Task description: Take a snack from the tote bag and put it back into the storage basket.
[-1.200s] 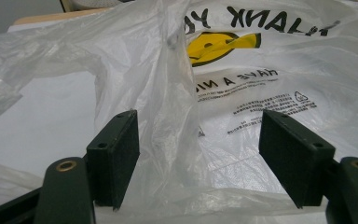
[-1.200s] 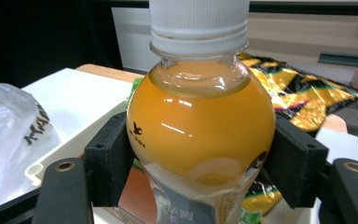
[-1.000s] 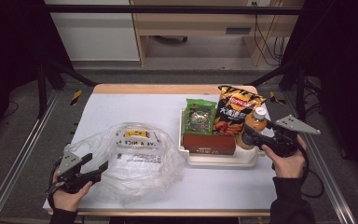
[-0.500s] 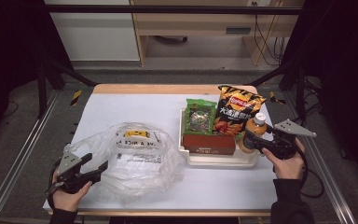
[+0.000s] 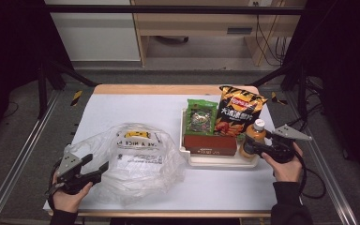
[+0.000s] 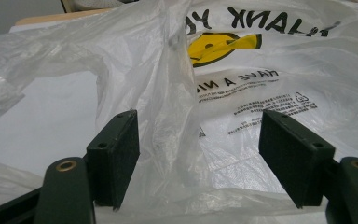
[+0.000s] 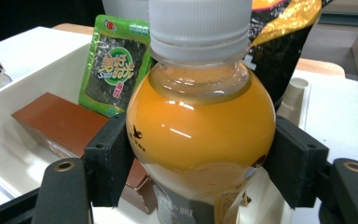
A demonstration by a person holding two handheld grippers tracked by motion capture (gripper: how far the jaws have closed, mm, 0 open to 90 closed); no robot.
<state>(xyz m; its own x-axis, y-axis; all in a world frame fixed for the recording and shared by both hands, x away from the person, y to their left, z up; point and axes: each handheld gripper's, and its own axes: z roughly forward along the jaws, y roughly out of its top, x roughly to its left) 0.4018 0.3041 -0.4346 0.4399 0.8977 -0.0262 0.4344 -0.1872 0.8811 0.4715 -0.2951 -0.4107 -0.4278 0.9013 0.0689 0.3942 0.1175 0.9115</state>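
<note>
Stage in hand, judged from the layout: loading snacks from the tray point(image 5: 215, 161) into the plastic bag point(image 5: 131, 161). Nothing bagged yet; all four items at or above the tray.

Right gripper point(image 7: 200, 158): jaws closed against both sides of the orange juice bottle point(image 7: 200, 121), pads gripping the round body below the white cap. In the high view, bottle point(image 5: 253, 138) at the right end of the tray, near the table's right edge, upright. Cannot tell whether the base rests on the tray or sits just clear of it.

Left gripper point(image 6: 198, 154): jaws wide apart, a raised fold of the bag standing between them, close to the left pad point(image 6: 119, 154) and apart from the right one. No grip on the film yet. In the high view, left gripper point(image 5: 96, 169) at the bag's near-left rim, close to the table's front-left corner.

Bag: crumpled flat on the left half of the table point(image 5: 136, 108), printed face up, mouth not visibly held open.

Remaining on the tray: brown box point(image 5: 210, 144) along the front, green seaweed packet point(image 5: 201, 117) and chip bag point(image 5: 236, 110) leaning at the back.

Left to do, by estimate:
- Pinch the fold and lift to open the mouth.
- Carry the bottle across and lower it in.
- Repeat for box, packet and chips.
</note>
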